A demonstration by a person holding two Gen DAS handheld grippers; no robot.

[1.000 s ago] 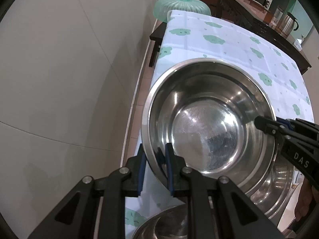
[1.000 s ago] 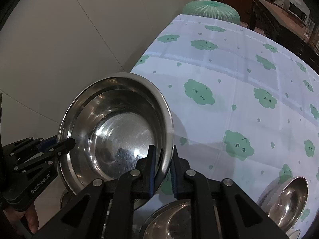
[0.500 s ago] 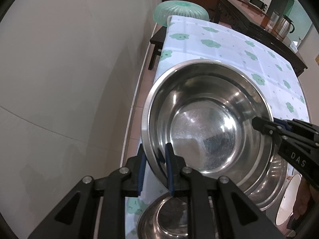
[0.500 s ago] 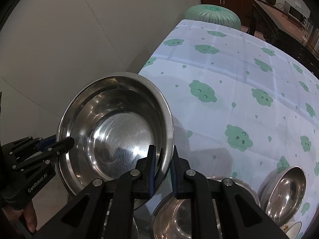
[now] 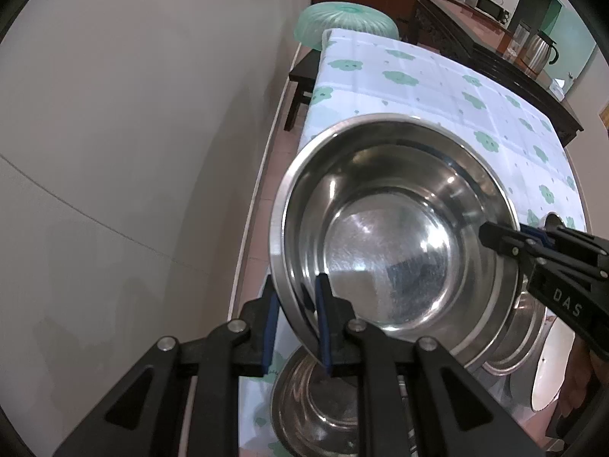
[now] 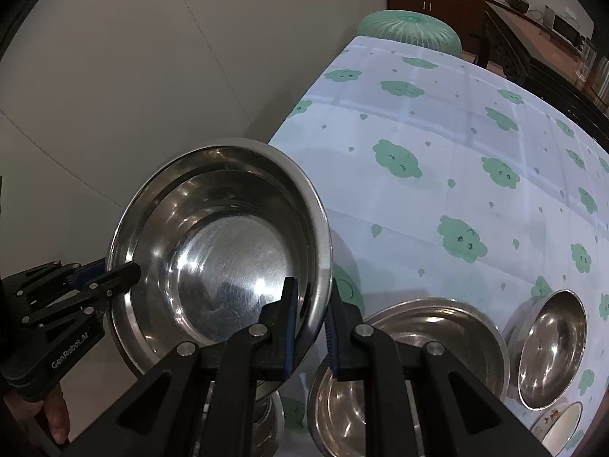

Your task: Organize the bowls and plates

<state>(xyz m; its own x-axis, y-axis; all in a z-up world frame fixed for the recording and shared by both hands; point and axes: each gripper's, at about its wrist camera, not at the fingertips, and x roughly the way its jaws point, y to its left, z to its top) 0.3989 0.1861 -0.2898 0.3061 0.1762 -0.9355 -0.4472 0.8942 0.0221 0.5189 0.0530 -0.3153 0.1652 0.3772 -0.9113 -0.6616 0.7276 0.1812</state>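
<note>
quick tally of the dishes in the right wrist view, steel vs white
steel: 4 (held steel bowl, wide steel bowl, tilted steel bowl, part-hidden steel bowl below the held one)
white: 1 (white patterned bowl)
total: 5; nested ones may hide more

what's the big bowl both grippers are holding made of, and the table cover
Big bowl: looks like stainless steel, polished, with mirror glints and fine circular scratches on its base. Table cover: probably thin plastic or coated fabric, pale with printed green clouds; its faint sheen and fold lines suggest this, but it's uncertain.
</note>
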